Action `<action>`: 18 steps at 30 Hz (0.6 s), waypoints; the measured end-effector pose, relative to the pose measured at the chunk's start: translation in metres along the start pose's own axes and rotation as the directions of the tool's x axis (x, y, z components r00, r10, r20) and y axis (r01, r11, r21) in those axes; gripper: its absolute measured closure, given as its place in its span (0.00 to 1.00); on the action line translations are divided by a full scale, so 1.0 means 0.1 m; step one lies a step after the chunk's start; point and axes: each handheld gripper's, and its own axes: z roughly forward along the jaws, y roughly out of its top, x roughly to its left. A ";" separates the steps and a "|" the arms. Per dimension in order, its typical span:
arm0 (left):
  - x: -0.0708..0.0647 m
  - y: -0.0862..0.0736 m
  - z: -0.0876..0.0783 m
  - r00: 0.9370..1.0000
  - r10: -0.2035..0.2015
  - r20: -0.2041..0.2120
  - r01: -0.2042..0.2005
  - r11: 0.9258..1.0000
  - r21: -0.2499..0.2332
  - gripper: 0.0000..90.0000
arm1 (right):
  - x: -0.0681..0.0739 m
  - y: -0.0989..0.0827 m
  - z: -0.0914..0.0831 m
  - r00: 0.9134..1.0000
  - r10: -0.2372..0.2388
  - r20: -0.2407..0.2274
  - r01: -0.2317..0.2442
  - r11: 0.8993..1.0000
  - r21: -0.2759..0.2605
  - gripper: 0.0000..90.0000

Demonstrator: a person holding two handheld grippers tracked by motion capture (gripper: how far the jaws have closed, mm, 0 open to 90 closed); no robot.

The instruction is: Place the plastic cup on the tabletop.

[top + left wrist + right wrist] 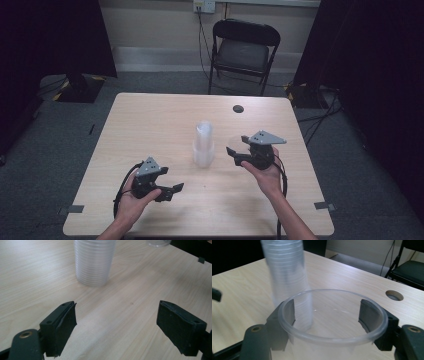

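A tall stack of clear plastic cups [203,144] stands upright near the middle of the wooden table [150,120]. My right gripper [237,146] hovers just right of the stack, shut on a single clear cup [332,335]. Its pads press the cup's wall just below the rim on both sides. The stack [287,277] rises just behind that cup. My left gripper [170,180] is low at the front left and points toward the stack. Its jaws [117,308] stand wide open with only bare table between them, and the stack [93,262] lies ahead of them.
A round cable hole [238,108] is set in the table's far side. A black folding chair [245,45] stands behind the table. Cables trail from both grippers toward the front edge. Dark curtains hang at both sides.
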 end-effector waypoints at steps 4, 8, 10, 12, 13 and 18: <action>-0.01 -0.01 0.01 1.000 0.019 -0.007 -0.019 1.000 0.012 0.18 | -0.09 0.01 0.11 0.999 0.035 0.022 -0.034 0.999 -0.012 0.33; -0.02 -0.02 0.03 0.999 0.033 -0.008 -0.033 0.999 0.029 0.18 | -0.21 0.02 0.25 0.996 0.076 0.044 -0.076 0.997 -0.007 0.33; -0.03 -0.02 0.04 0.999 0.039 -0.009 -0.038 0.999 0.037 0.18 | -0.25 0.02 0.32 0.995 0.082 0.057 -0.082 0.997 0.001 0.32; -0.04 -0.03 0.05 0.999 0.038 -0.007 -0.037 0.999 0.037 0.18 | -0.28 0.03 0.39 0.995 0.080 0.058 -0.080 0.997 0.005 0.32; -0.04 -0.03 0.05 0.999 0.038 -0.007 -0.037 0.999 0.040 0.18 | -0.29 0.04 0.42 0.994 0.082 0.066 -0.083 0.997 0.008 0.32; -0.04 -0.04 0.06 0.999 0.040 -0.010 -0.039 0.998 0.045 0.18 | -0.33 0.03 0.58 0.992 0.098 0.076 -0.100 0.995 0.016 0.32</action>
